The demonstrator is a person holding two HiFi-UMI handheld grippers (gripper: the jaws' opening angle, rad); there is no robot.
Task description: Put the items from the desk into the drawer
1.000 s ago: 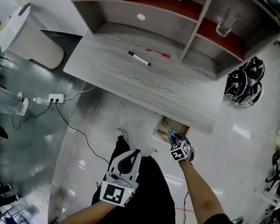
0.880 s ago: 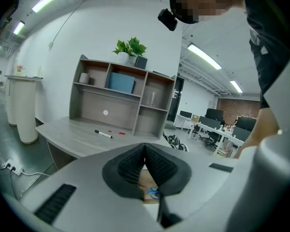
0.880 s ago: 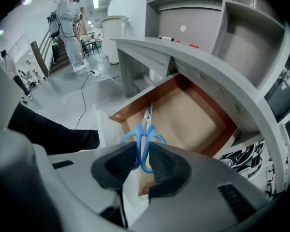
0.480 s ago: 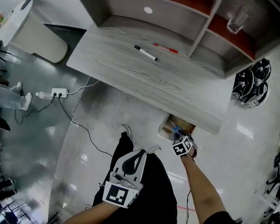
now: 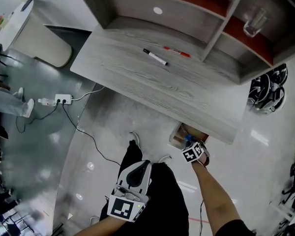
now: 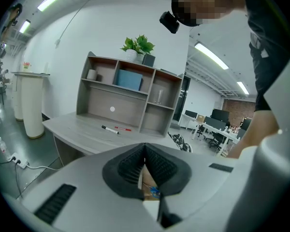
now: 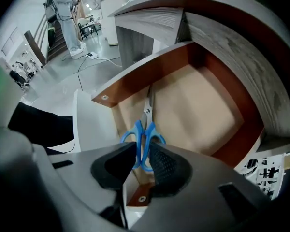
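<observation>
Under the grey desk (image 5: 137, 77) a wooden drawer (image 5: 178, 137) stands pulled out. My right gripper (image 5: 190, 143) points steeply down over it, shut on blue-handled scissors (image 5: 188, 138). In the right gripper view the scissors (image 7: 146, 129) sit by their handles between the pads of my right gripper (image 7: 142, 152), with the blades aimed into the bare drawer (image 7: 198, 105). A black marker (image 5: 155, 57) and a red pen (image 5: 177, 52) lie on the desk. My left gripper (image 5: 137, 164) hangs low by the person's legs, jaws shut and empty; in its own view this left gripper (image 6: 145, 151) faces the desk.
A shelf unit at the desk's back holds a glass (image 5: 254, 22). A white rounded stand (image 5: 29, 33) is at the left, and a power strip (image 5: 60, 101) with cables lies on the floor. A black-and-white bundle (image 5: 266, 90) sits right of the desk.
My right gripper has sunk toward the open drawer with the scissors still in it. The left gripper has stayed where it was.
</observation>
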